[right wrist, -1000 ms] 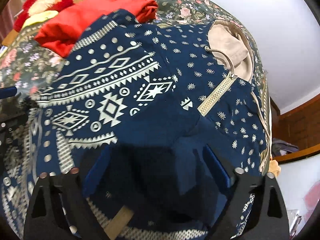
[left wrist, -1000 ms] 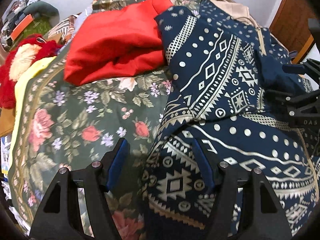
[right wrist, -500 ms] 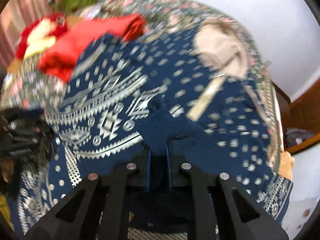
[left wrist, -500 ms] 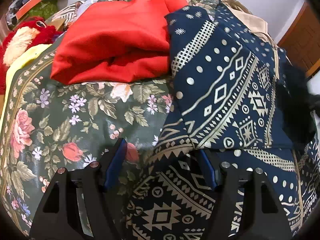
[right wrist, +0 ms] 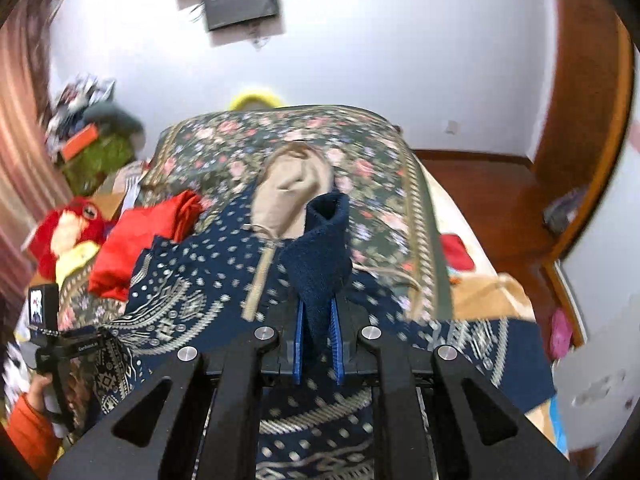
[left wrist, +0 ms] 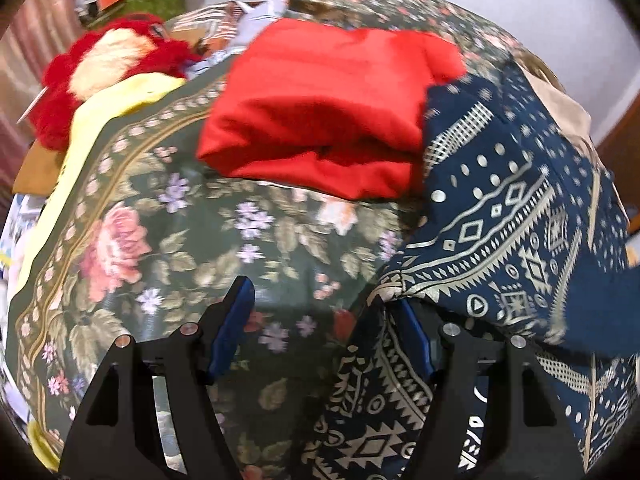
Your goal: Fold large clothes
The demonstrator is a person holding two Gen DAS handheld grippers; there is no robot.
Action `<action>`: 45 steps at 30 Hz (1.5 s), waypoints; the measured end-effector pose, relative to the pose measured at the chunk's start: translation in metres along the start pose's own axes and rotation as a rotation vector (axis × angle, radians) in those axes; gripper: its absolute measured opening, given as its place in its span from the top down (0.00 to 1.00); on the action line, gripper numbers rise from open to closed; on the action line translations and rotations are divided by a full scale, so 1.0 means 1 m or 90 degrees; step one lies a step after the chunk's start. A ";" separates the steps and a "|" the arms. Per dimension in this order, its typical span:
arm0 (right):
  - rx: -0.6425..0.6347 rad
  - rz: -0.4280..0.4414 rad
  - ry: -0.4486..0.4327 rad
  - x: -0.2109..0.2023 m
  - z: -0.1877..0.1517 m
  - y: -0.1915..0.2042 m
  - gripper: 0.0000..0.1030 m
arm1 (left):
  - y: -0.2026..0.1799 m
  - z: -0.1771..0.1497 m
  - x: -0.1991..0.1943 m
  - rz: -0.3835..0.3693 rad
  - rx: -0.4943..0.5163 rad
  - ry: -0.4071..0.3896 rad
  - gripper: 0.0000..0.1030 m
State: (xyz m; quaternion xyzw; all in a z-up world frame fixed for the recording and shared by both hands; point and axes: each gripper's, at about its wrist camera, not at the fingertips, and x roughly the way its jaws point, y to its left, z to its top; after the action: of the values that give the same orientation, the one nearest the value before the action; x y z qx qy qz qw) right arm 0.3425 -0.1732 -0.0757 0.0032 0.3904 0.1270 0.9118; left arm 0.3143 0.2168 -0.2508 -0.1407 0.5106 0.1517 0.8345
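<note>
Hoodie [right wrist: 192,280], navy with a pale geometric print, lies spread over a bed with a dark floral bedspread [left wrist: 168,232], filling the right half of the left wrist view and the lower centre of the right wrist view. At the far left of the right wrist view, a hand [right wrist: 38,388] in an orange sleeve holds the left gripper [left wrist: 320,332]; in its own view its jaws stand apart above the bedspread, nothing pinched, with the blue pad of the right-hand finger right against the hoodie's folded edge. Left of centre in both views, a folded red garment [left wrist: 320,112] rests beside the hoodie, touching its edge, and a red plush toy [right wrist: 72,224] sits further left. At the centre of the right wrist view, the right gripper [right wrist: 318,344] is clamped tight on the hoodie's plain navy cuff [right wrist: 324,248], which stands up between the blue pads [right wrist: 299,340]. Behind the cuff lies the beige-lined hood [right wrist: 288,188].
</note>
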 end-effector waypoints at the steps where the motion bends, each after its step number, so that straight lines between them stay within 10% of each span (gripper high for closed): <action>1: 0.011 0.000 0.005 0.000 -0.003 -0.006 0.90 | 0.003 0.001 0.000 -0.004 -0.010 0.003 0.31; 17: 0.135 0.043 0.207 0.042 -0.104 -0.065 0.87 | 0.001 -0.033 -0.024 0.038 0.027 0.017 0.30; 21: 0.127 0.041 0.233 0.040 -0.111 -0.068 0.71 | -0.008 -0.040 -0.043 0.028 0.054 0.005 0.30; 26: 0.127 0.035 0.221 0.029 -0.112 -0.076 0.47 | -0.031 -0.046 -0.072 0.012 0.107 -0.024 0.30; 45: 0.219 -0.011 0.082 -0.033 -0.083 -0.159 0.28 | -0.196 -0.048 -0.152 -0.132 0.282 -0.145 0.12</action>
State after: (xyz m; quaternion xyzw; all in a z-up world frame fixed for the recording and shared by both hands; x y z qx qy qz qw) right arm 0.2977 -0.3421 -0.1270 0.1476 0.4638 0.0506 0.8721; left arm 0.2877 0.0021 -0.1197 0.0119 0.4169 -0.0348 0.9082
